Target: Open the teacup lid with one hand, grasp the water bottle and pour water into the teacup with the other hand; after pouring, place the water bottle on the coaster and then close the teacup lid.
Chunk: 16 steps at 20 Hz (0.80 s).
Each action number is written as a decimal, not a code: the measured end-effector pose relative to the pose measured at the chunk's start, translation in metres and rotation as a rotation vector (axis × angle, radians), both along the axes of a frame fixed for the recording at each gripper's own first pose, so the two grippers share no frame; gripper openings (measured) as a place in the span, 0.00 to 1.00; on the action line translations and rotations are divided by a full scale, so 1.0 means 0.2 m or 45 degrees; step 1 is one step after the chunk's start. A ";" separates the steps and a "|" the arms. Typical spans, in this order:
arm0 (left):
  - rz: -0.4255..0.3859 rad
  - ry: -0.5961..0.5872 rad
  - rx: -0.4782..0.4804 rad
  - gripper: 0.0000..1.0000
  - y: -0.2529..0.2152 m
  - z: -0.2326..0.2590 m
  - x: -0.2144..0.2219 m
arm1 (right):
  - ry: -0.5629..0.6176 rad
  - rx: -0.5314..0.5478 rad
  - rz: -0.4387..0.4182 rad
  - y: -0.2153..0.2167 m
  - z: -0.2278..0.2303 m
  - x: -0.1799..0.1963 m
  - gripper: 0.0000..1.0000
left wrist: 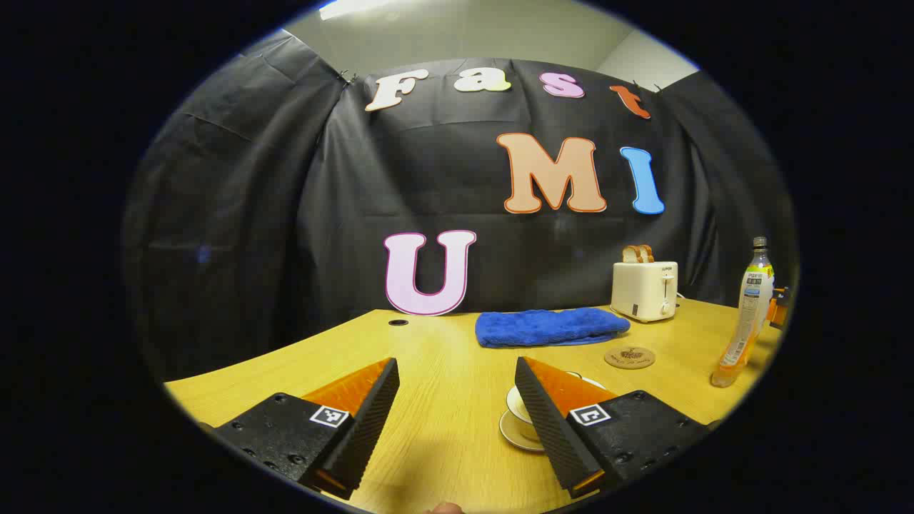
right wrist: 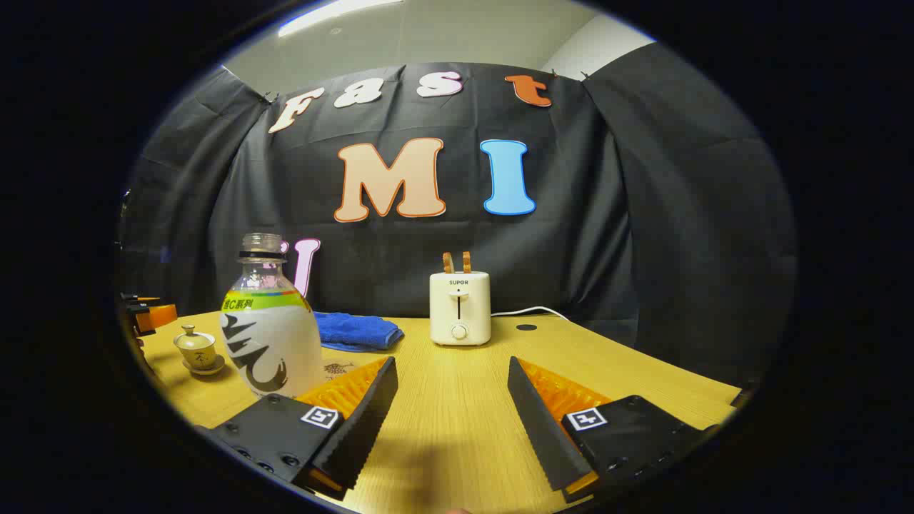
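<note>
A small pale teacup [right wrist: 196, 348] with its knobbed lid on stands on a saucer at the table's left in the right gripper view. In the left gripper view, the teacup [left wrist: 515, 408] sits low and is half hidden behind my left gripper's right finger. My left gripper [left wrist: 455, 364] is open and holds nothing. The water bottle [right wrist: 270, 335] stands upright just left of my right gripper [right wrist: 451, 363], which is open and apart from it. Farther right in the left gripper view is the same bottle [left wrist: 746, 321]. A round coaster [left wrist: 629, 357] lies between teacup and bottle.
A cream toaster [right wrist: 460, 307] with bread slices stands at the back of the wooden table [right wrist: 457, 442], with a cable trailing to its right. A folded blue towel [left wrist: 550, 327] lies in front of the black cloth wall. The table has small round holes near its back edge.
</note>
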<state>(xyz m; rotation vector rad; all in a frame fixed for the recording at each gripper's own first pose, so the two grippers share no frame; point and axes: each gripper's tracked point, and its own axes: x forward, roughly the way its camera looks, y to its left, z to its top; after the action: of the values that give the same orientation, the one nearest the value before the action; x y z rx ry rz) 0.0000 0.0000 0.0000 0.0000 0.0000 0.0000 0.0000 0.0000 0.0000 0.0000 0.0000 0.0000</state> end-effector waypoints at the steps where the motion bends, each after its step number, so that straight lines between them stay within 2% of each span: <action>1: -0.001 -0.001 0.000 0.95 0.00 0.00 0.00 | 0.000 0.000 -0.002 0.00 0.00 0.00 0.99; 2: -0.002 0.000 0.001 0.95 0.00 0.00 0.00 | 0.000 0.000 -0.003 0.00 0.00 0.00 0.95; 4: -0.003 -0.001 0.001 0.95 0.00 0.00 0.00 | 0.000 0.000 -0.003 0.00 0.00 0.00 0.99; 5: -0.003 0.000 0.001 0.95 0.00 0.00 0.00 | 0.000 0.000 -0.002 0.00 0.00 0.00 0.95; 6: -0.004 -0.001 0.001 0.95 0.00 0.00 0.00 | 0.001 0.000 -0.001 0.00 0.00 0.00 0.99; 9: -0.013 0.001 0.000 0.98 0.00 0.00 0.00 | 0.001 0.000 0.000 0.00 0.00 0.00 0.99; 10: -0.013 -0.001 0.000 0.95 0.00 0.00 0.00 | 0.001 0.000 0.002 0.00 0.00 0.00 0.99; 16: -0.017 -0.001 -0.001 0.95 -0.01 0.01 0.00 | 0.001 -0.001 -0.004 0.00 0.00 0.00 0.99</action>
<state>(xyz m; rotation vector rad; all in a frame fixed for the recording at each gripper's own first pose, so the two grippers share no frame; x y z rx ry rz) 0.0008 -0.0013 0.0013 -0.0008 -0.0006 -0.0136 -0.0006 0.0002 0.0000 -0.0008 0.0008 -0.0030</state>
